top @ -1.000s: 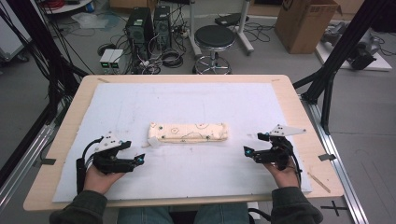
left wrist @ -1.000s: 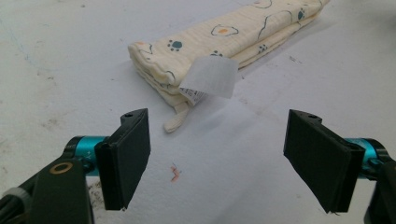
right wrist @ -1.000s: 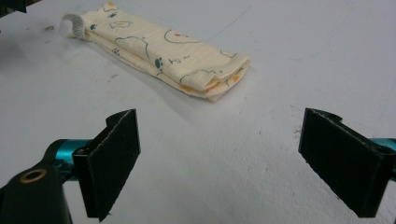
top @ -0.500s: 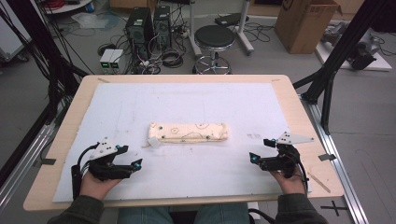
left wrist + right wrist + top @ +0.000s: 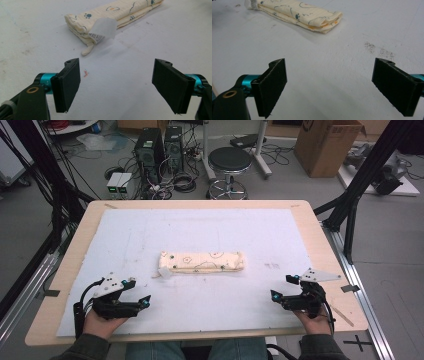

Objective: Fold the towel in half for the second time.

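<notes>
A cream cloth (image 5: 201, 262) with small printed figures lies folded into a long strip at the middle of the white mat (image 5: 210, 230). Its white label (image 5: 103, 30) sticks out at the left end. My left gripper (image 5: 140, 292) rests low at the mat's front left, open and holding nothing, with the cloth (image 5: 110, 15) ahead of its jaws. My right gripper (image 5: 284, 287) sits at the front right, open too, and the cloth (image 5: 298, 13) lies well beyond its jaws.
The mat covers a wooden table (image 5: 320, 235). Dark smudges (image 5: 378, 50) mark the mat near the right gripper. Beyond the table stand a stool (image 5: 230, 162), computer towers (image 5: 160, 145), a cardboard box (image 5: 325, 145) and black frame legs (image 5: 360, 185).
Both grippers have drawn back toward the front edge of the table and slightly outward, away from the cloth. The cloth has not moved.
</notes>
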Tool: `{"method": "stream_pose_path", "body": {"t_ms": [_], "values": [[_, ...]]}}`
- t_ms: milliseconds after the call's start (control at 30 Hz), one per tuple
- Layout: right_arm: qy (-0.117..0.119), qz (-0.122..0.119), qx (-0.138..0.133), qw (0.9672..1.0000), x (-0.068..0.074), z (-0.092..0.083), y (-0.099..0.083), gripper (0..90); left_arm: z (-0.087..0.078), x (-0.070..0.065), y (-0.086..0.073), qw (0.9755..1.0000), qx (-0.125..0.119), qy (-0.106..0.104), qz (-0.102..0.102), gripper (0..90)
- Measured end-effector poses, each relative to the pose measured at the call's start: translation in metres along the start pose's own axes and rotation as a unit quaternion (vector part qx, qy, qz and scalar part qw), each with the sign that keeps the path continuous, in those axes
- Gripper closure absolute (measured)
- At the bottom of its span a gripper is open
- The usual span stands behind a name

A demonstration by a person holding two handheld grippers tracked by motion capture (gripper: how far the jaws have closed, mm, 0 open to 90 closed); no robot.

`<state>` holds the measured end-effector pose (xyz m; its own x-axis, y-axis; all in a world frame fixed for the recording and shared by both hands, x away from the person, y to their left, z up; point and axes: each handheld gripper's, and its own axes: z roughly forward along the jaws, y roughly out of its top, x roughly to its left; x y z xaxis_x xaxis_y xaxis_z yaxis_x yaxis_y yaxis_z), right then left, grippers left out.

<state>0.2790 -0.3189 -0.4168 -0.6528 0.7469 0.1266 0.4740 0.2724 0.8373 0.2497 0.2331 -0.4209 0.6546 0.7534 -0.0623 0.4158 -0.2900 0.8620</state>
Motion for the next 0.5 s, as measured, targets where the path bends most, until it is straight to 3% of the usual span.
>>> {"method": "stream_pose_path", "body": {"t_ms": [500], "values": [[0.002,-0.007,0.014,0.9999,0.0051,0.0062,-0.0031,11.9,0.0009,-0.0006,-0.0016,0.9999,0.001,0.006,0.009,23.2]]}}
